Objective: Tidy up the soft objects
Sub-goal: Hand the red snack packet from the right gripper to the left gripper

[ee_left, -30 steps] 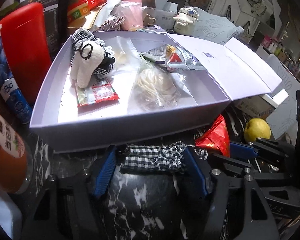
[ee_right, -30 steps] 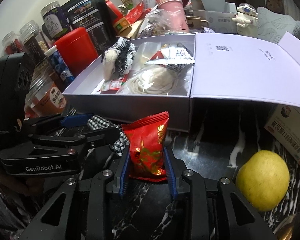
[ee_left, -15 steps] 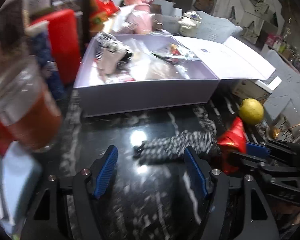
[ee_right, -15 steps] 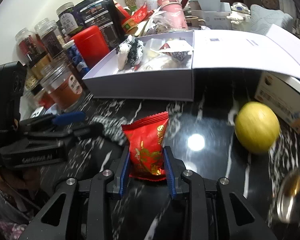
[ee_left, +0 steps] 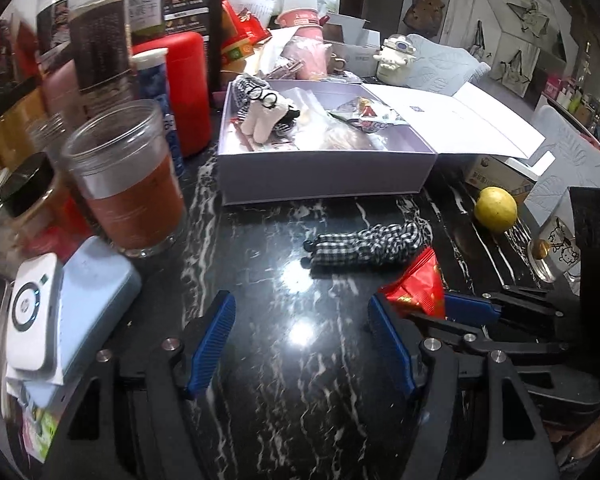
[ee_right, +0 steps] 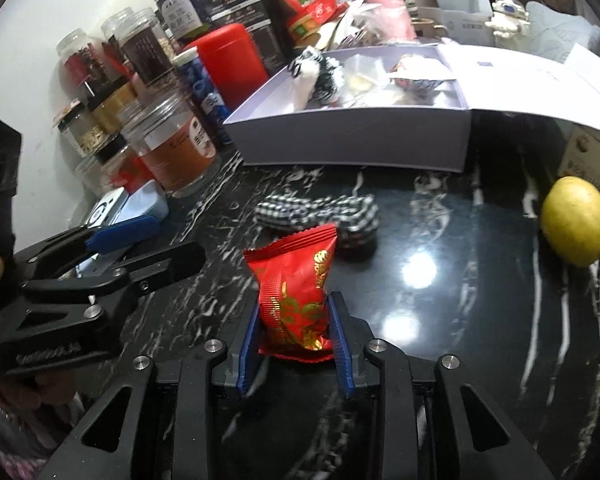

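Note:
A black-and-white checked fabric piece (ee_left: 366, 246) lies on the black marble counter, in front of the open lilac box (ee_left: 328, 178); it also shows in the right wrist view (ee_right: 320, 214). My left gripper (ee_left: 300, 344) is open and empty, drawn back from the fabric. My right gripper (ee_right: 296, 334) is shut on a red snack packet (ee_right: 296, 292), held upright just short of the fabric; the packet also shows in the left wrist view (ee_left: 418, 286). The box holds a white plush toy (ee_left: 266, 118) and several clear bags.
A yellow lemon (ee_right: 574, 220) lies at the right. Jars (ee_left: 128, 176), a red canister (ee_left: 184, 92) and a blue case with a white device (ee_left: 60, 320) crowd the left. The box lid (ee_left: 460, 120) lies open to the right. A small glass (ee_left: 556, 248) stands far right.
My left gripper let go of the checked fabric, which now lies on the counter, and pulled back. Both grippers moved away from the box. The right still holds the red packet.

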`<state>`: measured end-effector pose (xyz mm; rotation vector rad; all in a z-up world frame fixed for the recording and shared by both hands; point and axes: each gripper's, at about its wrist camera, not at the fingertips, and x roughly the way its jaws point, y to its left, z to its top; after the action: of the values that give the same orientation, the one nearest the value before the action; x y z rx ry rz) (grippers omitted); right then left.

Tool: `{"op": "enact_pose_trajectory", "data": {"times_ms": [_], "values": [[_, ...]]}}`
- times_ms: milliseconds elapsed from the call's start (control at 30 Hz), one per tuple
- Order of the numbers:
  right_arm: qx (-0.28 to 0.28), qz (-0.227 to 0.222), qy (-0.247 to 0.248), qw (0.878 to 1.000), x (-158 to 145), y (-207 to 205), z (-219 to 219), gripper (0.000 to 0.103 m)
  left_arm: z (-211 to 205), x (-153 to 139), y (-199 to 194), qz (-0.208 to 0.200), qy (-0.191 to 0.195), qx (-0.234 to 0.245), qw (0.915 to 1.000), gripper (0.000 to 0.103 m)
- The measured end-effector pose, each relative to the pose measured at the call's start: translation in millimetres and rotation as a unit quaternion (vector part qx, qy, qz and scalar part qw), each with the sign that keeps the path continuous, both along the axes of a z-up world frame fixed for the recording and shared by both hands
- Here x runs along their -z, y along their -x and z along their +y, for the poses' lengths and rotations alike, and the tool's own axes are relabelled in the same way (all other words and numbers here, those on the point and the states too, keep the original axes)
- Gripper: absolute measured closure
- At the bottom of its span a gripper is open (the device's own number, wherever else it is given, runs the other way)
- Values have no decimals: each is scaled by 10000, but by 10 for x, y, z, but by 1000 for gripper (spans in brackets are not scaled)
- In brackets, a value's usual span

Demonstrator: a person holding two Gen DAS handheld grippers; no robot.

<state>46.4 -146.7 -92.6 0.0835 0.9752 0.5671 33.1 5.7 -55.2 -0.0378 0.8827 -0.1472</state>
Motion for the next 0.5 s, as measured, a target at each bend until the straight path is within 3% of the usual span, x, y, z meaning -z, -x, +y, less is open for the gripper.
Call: {"op": "enact_pose_trajectory", "data": {"times_ms": [67, 200, 500], "values": [[0, -31, 12, 10000, -9, 26, 8, 58, 26, 1, 22, 10, 55, -47, 10000, 34], [155, -115, 53, 9998, -67, 57, -60, 46, 29, 10, 38, 54, 201, -40, 9998, 35], [652, -215, 226, 9974, -123, 127, -414, 46, -342, 72, -37, 137, 362, 240, 9990, 35]]}}
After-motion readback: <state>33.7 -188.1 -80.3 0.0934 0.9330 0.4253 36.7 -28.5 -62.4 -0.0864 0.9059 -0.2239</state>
